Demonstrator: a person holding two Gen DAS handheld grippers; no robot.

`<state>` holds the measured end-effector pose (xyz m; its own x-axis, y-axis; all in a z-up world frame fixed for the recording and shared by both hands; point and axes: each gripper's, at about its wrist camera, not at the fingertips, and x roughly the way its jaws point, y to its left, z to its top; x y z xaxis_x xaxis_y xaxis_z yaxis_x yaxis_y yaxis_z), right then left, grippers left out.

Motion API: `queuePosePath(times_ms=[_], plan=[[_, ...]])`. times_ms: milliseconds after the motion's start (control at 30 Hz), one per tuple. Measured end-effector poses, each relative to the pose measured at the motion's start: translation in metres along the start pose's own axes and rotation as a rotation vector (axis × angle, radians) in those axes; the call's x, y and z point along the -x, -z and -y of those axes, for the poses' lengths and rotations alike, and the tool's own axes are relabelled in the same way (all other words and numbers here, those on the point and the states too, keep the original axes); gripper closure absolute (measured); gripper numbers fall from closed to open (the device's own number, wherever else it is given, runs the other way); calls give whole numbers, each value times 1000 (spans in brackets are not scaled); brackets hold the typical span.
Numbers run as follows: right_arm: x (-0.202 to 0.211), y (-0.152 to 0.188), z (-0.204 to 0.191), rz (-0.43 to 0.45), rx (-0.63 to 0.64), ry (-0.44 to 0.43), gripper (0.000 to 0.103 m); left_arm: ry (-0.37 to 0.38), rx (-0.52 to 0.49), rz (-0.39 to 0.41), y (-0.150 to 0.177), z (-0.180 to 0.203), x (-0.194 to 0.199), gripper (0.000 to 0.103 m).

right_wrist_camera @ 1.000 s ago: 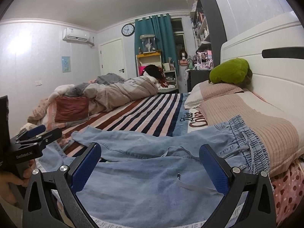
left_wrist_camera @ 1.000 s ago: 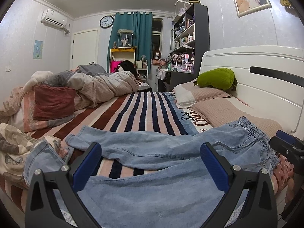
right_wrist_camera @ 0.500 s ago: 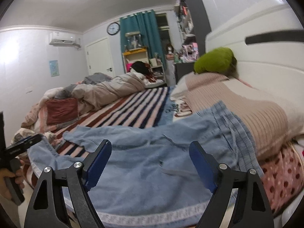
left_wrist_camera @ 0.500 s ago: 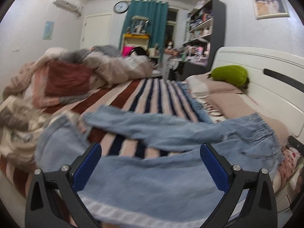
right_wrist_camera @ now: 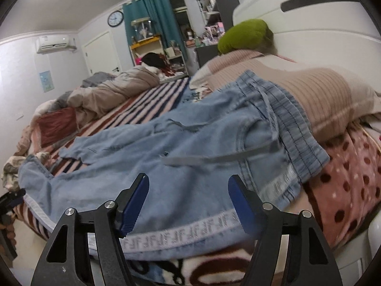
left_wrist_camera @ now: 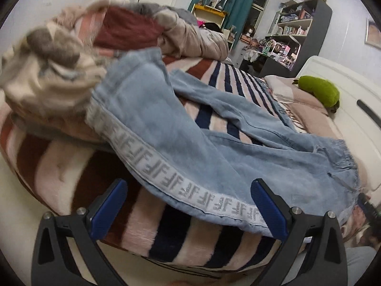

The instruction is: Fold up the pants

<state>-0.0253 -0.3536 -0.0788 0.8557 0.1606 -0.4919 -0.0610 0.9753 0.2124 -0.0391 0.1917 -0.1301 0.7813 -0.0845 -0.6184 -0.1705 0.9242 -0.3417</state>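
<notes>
Left wrist and right wrist views: pants spread on bed

Left wrist view: the left gripper (left_wrist_camera: pixel 188 205) holds its fingers wide, gripping nothing. The pants (left_wrist_camera: pixel 190 128) lie across the striped blanket (left_wrist_camera: pixel 147 228), lettered side stripe (left_wrist_camera: pixel 166 181) just ahead.

Right wrist view: the right gripper (right_wrist_camera: pixel 188 205) is closing, fingers midway, over the pants (right_wrist_camera: pixel 166 157) near the waistband (right_wrist_camera: pixel 293 124); pads not pressing.

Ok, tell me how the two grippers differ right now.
The left gripper has its jaws spread wide, while the right gripper stands narrower, its jaws closing. The left frames the pants partway down the near leg's lettered stripe; the right sits nearer the waistband. Neither pinches fabric yet. Both have blue pads on black frames.
</notes>
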Motion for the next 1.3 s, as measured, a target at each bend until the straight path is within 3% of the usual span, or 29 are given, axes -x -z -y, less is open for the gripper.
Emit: queuePosePath(times_ms=[100,167,300,433,533,700,867,900,933,967,1100,1133,1300], plan=[[0,5,9,-16,-20,20,37,91,57,-38,1,2,-14,1],[2,7,11,-16,-28,32,37,118,68,-54,-1,12,-22,7],[9,7,19,-10,-37,71,37,166,44,-78,-9,38,-38,40],[15,12,38,-12,-69,128,31,177,-3,-71,-15,57,-43,65],[10,19,54,-38,-106,114,30,152,-45,-49,-21,67,-42,77],[-9,29,67,-95,-156,52,30,112,-59,4,-33,66,-32,82],[-23,30,71,-86,-174,33,29,79,-73,47,-44,65,-24,83],[-24,29,72,-82,-178,30,32,76,-77,52,-44,64,-22,83],[-24,28,72,-76,-184,26,40,74,-81,57,-45,64,-20,83],[-23,28,73,-74,-186,25,54,72,-87,61,-46,64,-19,83],[-17,24,74,-47,-196,31,94,65,-106,80,-54,65,-13,83],[-12,22,78,-26,-208,23,99,67,-111,85,-58,66,-11,83],[8,-3,79,77,-219,-44,101,79,-148,110,-78,75,-12,83]])
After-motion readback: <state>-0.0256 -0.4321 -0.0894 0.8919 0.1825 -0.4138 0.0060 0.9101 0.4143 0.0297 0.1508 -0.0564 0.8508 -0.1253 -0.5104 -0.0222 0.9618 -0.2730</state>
